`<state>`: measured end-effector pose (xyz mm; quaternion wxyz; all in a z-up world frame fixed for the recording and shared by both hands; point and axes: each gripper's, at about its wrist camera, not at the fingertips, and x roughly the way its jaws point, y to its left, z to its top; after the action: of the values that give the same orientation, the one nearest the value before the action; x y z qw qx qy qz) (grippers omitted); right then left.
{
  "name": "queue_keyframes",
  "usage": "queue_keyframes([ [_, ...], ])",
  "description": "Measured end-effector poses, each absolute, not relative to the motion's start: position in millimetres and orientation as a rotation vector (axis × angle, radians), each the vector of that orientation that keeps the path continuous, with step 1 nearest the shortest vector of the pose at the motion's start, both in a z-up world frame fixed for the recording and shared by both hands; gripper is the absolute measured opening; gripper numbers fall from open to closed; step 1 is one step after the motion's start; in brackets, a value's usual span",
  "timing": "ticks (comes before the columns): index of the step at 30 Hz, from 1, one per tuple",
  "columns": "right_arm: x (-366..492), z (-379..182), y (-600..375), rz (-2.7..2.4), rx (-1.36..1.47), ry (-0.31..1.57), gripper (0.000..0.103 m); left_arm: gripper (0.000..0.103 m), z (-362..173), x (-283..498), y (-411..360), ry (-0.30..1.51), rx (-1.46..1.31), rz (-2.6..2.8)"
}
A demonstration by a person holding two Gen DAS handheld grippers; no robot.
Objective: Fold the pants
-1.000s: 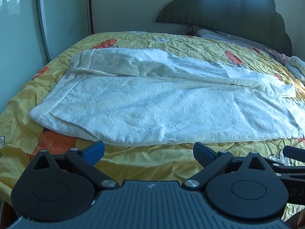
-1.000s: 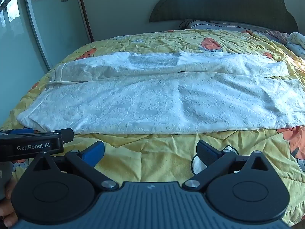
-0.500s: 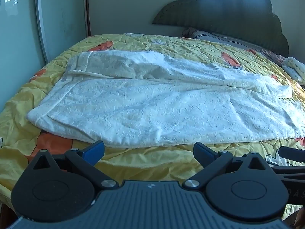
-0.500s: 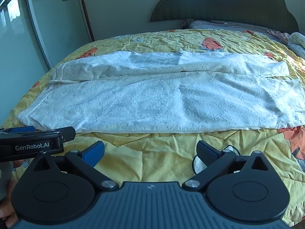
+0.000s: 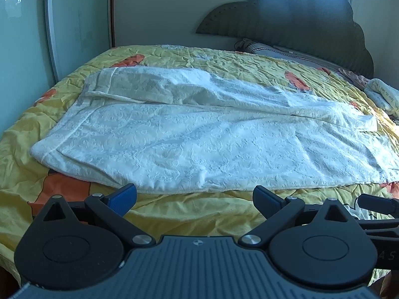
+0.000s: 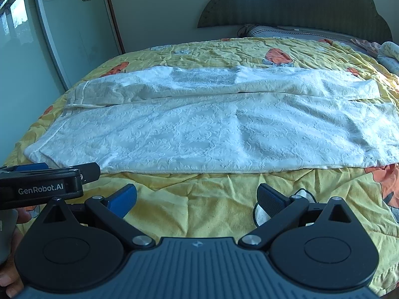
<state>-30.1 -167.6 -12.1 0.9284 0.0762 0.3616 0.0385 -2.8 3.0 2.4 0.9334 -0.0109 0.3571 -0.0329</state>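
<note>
White pants [image 5: 212, 137] spread flat across yellow bedspread [image 5: 174, 211]. Left gripper [image 5: 194, 199] and right gripper [image 6: 197, 199] both wide, empty, short of near edge. Advice: pinch near hem corners together, lift evenly.

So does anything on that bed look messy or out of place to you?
Nothing is spilled or damaged. The white pants lie spread across the yellow quilt, the far leg a bit rumpled and bunched near its left end. Both grippers hover open, short of the cloth.
</note>
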Motion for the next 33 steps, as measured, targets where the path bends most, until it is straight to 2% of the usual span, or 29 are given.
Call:
queue_keyframes([
  [33,-30.6,-11.4,-173.4,0.075,0.173,0.737,0.103,0.101,6.1,-4.5,7.2,0.710,0.019,-0.008],
])
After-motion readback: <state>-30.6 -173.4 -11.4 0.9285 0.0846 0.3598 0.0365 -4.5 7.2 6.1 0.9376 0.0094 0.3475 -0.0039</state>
